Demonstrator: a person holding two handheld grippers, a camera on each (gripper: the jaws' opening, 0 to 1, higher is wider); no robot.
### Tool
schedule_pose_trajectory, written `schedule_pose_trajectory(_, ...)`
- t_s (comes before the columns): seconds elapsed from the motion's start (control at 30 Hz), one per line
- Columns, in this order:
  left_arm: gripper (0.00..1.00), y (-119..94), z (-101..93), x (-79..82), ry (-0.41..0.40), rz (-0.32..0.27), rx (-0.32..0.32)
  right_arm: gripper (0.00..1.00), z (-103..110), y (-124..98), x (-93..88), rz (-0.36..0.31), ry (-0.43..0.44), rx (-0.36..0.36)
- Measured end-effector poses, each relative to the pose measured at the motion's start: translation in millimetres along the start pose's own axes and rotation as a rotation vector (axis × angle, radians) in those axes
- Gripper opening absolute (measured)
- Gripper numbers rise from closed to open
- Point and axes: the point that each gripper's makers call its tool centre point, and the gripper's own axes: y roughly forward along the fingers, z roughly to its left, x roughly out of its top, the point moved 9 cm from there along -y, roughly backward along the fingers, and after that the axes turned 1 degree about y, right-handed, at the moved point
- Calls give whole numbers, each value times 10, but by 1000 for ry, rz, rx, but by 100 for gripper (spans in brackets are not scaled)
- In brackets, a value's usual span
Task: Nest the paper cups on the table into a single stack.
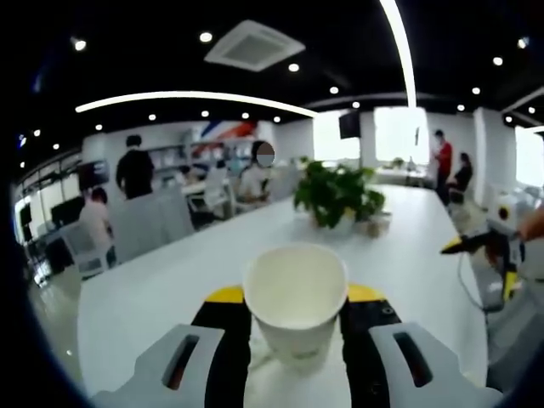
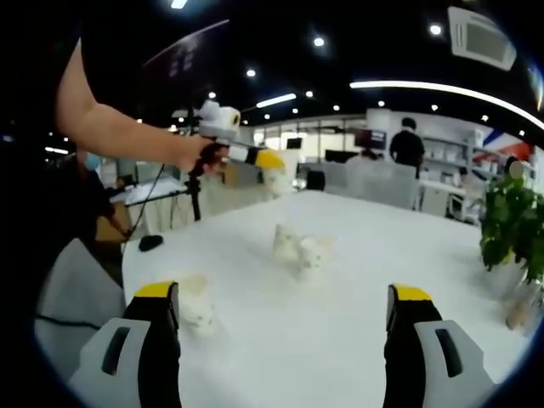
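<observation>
Clamping an upright white paper cup [image 1: 295, 308] between its jaws, the left hand-held gripper [image 1: 295, 340] is hovering over the white surface [image 1: 153, 297]. The right hand-held gripper [image 2: 280, 340] is gaping empty; loose white paper cups [image 2: 299, 246] are lying farther ahead.

A long white table [image 2: 357, 280] is stretching away through an open office. In the right gripper view, three paper cups are lying on it: one cup [image 2: 195, 299] is sitting upright near the close left edge, and two cups [image 2: 299, 246] are lying tipped over, touching each other, nearer the middle. A potted green plant [image 1: 338, 194] is standing further along the table, with a small object just beside its pot, too blurred to identify.
</observation>
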Motion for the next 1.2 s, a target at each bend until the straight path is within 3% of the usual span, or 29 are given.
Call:
schedule_pose_trajectory(0.73,39,-154,-310,134,17,-28,-17,100,63,-129,60,-23,-9,0)
schedule_pose_trajectory(1.2,39,-329,-519,139,34,-36,-25,100,121,-172,35,-26,-12,-5)
